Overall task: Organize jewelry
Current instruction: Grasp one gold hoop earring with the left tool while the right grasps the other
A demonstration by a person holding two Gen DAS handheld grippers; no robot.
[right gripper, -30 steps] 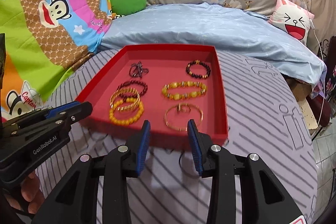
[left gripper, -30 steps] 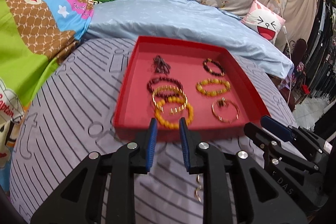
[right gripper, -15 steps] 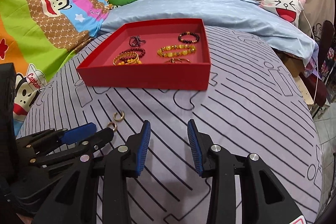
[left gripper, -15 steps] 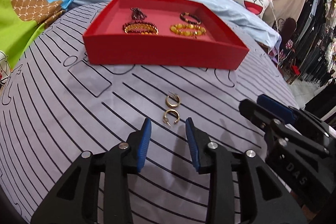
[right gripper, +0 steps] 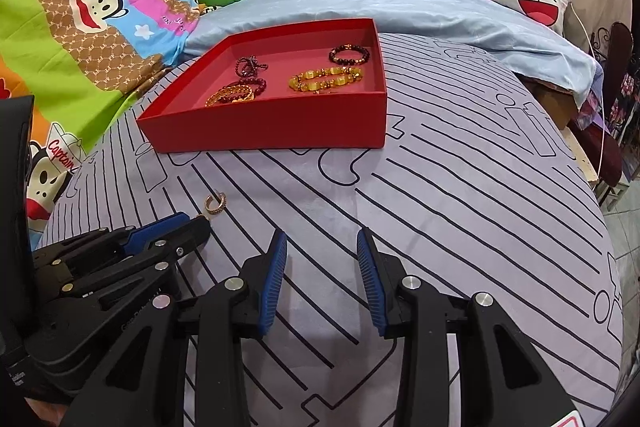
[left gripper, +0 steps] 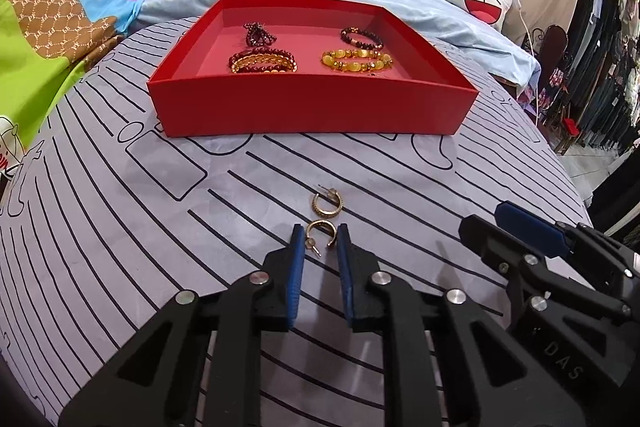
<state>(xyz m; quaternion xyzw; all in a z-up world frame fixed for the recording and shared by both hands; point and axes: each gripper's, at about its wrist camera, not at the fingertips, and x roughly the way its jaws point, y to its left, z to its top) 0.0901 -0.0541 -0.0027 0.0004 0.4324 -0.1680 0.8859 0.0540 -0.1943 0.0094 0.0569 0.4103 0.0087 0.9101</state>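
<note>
Earring on the bed sits between the just-closing left gripper jaws — contact unclear; right gripper apart, empty.

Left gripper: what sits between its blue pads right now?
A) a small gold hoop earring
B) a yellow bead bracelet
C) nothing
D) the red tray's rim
A: in the left wrist view a gold hoop earring lies on the striped sheet between the left gripper pads.

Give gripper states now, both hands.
Left gripper: jaws just closing around the near earring; whether they grip it cannot be told.
Right gripper: open, empty.
</note>
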